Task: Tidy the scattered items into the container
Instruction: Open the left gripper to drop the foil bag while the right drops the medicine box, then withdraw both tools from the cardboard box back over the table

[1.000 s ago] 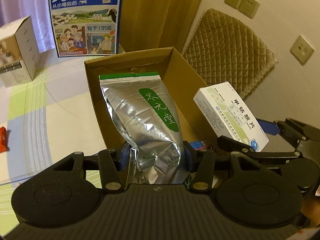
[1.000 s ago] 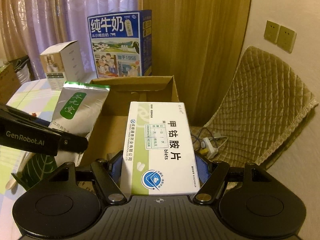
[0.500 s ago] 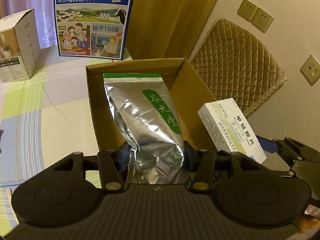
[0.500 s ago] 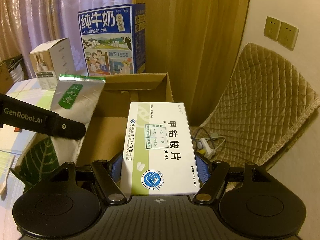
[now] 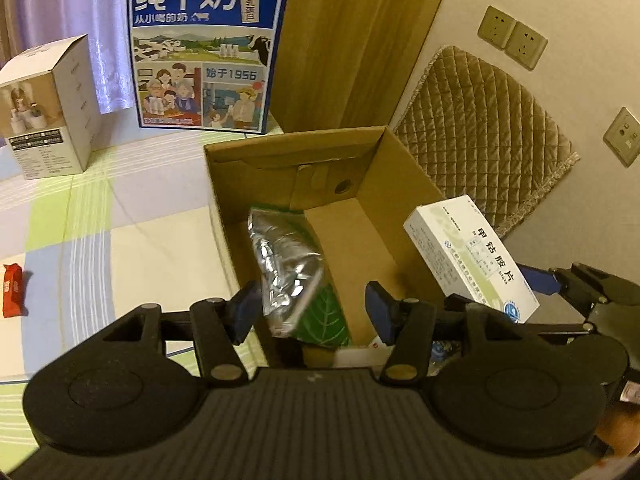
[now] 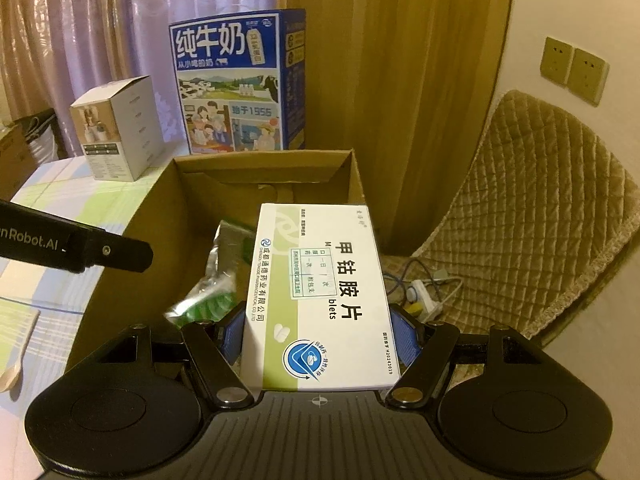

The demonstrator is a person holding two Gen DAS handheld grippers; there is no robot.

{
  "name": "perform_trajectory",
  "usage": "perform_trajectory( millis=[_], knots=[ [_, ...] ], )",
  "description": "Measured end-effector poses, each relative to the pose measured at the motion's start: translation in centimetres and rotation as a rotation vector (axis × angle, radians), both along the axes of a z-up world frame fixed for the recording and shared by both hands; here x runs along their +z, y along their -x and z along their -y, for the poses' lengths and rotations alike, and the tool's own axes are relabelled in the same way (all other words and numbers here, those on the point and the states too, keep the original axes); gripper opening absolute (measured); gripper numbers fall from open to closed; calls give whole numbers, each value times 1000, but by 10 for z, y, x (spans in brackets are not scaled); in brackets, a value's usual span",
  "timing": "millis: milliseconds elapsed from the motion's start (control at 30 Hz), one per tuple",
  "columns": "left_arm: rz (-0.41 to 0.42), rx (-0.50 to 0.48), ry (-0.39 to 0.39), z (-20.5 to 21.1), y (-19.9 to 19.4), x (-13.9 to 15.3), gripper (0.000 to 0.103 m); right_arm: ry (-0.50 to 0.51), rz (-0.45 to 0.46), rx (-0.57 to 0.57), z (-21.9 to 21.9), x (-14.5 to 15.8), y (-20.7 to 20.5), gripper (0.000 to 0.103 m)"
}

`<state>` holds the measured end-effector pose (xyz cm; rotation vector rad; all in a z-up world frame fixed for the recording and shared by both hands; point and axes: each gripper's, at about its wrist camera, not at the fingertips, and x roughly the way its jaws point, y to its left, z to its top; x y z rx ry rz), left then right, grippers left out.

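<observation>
Since the earlier frame the silver foil pouch (image 5: 286,268) had left the left gripper (image 5: 310,310) and dropped into the cardboard box (image 5: 404,184). A second before it stood upright between the pads; now it lay slanted inside the box, against the box wall nearest the table, with its green leaf end lowest. The jaws of the left gripper were opening and nothing was pressed between them; the pouch was below them, not touched by the pads. The gripper hung over the near edge of the box.

The right gripper (image 6: 318,330) had not changed. It was clamped on the white medicine box (image 6: 320,292), which it held flat over the open top of the cardboard box, toward the side nearest the quilted cushion (image 6: 536,216). This medicine box was not yet inside.

So, in my judgement, one item was just delivered and the second was ready for release. Some small things seemed to lie already on the bottom of the box, but I could not tell what they were. Left of the box, on the checked tablecloth (image 5: 120,208), a small red packet (image 5: 14,290) lay well apart from the box and was probably left to collect. Whether the blue milk carton (image 5: 208,44) and the white cube box (image 5: 50,108) behind the box belonged to the task, I could not say.
</observation>
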<state>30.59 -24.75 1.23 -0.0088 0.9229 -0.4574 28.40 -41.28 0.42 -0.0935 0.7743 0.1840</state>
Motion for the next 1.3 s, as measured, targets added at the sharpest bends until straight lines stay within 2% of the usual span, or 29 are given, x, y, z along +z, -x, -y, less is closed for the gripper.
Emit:
perform_trajectory(
  millis=[467, 567, 667, 1033, 1133, 1300],
  knots=[
    [15, 12, -19, -30, 4, 0, 59, -46, 4, -2, -14, -6, -18, 69],
    [16, 12, -31, -38, 5, -1, 60, -85, -6, -30, -12, -6, -23, 88],
    [11, 16, -37, -47, 7, -4, 61, -87, -9, -21, -13, -6, -21, 88],
    [-9, 39, -50, -80, 29, -12, 67, -96, -33, -21, -16, -2, 7, 91],
    [-6, 49, -52, -93, 39, -10, 76, -102, -33, -14, -20, 1, 19, 94],
    [1, 68, -64, -117, 58, -4, 82, -110, -31, 10, -31, 7, 41, 97]
  ],
)
